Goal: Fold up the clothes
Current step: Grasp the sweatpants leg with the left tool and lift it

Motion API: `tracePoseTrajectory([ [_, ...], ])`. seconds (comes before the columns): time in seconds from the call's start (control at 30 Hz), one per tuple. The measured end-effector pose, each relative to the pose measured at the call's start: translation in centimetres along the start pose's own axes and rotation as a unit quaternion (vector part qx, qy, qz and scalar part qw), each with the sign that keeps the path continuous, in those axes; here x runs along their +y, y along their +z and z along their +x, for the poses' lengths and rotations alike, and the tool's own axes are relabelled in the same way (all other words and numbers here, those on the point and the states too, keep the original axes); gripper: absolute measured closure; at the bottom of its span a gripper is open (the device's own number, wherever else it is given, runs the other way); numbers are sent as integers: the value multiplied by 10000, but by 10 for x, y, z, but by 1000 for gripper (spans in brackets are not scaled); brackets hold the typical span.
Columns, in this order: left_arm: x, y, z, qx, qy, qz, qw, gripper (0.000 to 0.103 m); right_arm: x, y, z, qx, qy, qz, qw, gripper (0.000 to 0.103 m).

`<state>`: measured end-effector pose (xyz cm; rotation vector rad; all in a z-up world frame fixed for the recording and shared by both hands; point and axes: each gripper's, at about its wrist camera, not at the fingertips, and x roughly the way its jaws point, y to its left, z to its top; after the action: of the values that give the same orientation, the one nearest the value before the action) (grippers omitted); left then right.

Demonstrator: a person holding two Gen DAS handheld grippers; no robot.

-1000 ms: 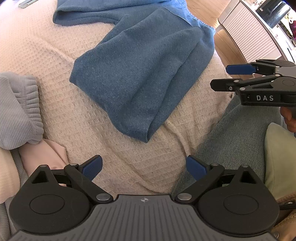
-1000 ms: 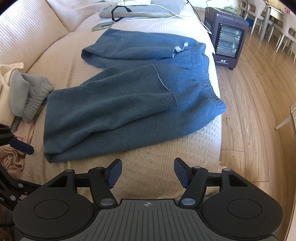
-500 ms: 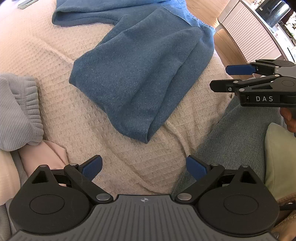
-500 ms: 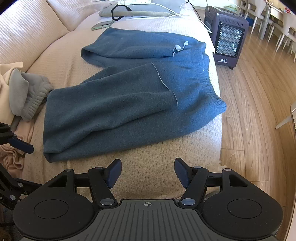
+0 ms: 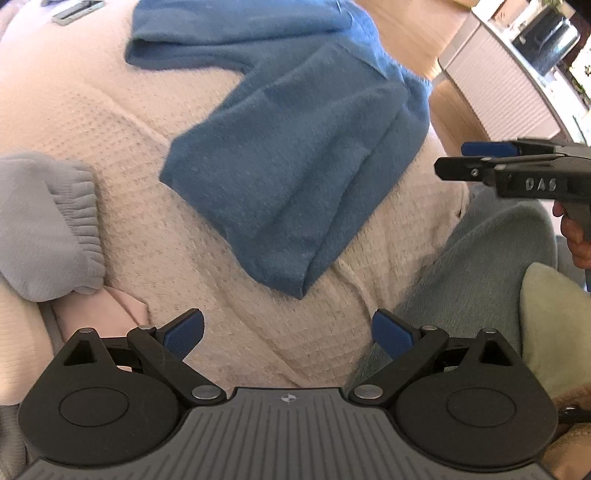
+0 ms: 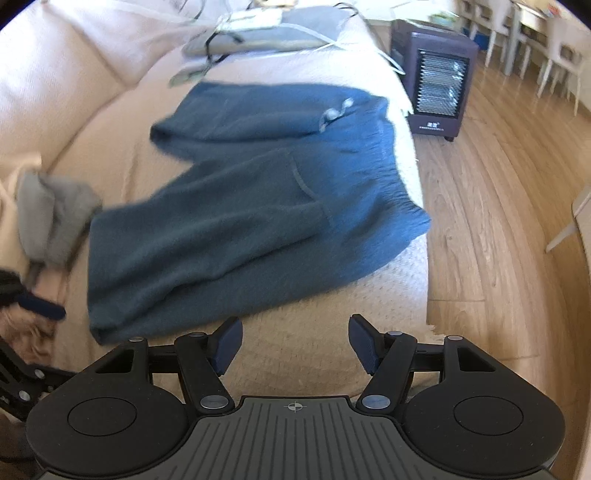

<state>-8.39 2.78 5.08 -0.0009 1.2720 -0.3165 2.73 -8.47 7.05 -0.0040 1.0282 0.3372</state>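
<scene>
Hovering: left gripper (image 5: 288, 334), right gripper (image 6: 295, 345) | jaws apart | blue trousers (image 6: 236, 229) flat

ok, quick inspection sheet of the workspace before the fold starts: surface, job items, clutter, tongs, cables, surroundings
Surface: cream waffle-knit cover over a sofa, lightly rumpled.
Job's things: blue sweatpants spread out flat, legs splayed apart, not yet folded; waistband at the sofa's front edge.
Clutter: grey garment and pink cloth bunched to one side; a flat device beyond the pants.
Tongs: left tongs open, empty; right tongs open, empty; neither touches the pants.
Cables: white and dark cords on the far cushion.
Surroundings: space heater on the wood floor; chairs beyond.
</scene>
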Motion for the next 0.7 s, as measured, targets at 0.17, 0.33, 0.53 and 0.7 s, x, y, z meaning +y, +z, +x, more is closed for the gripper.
tracePoseTrajectory([
  [0.17, 2, 1, -3, -94, -53, -40, 9999, 4, -27, 6, -5, -126, 210, 666, 9975, 38],
  [0.33, -15, 7, -5, -387, 74, 350, 9986, 4, -34, 15, -4, -163, 294, 814, 9961, 38],
  [0.53, -34, 19, 18, -196, 248, 813, 9962, 4, -42, 26, 19, -15, 531, 1333, 9896, 37],
  [0.7, -32, 16, 36, 132, 315, 772, 9964, 6, -45, 31, 36, 145, 542, 1515, 9869, 38],
])
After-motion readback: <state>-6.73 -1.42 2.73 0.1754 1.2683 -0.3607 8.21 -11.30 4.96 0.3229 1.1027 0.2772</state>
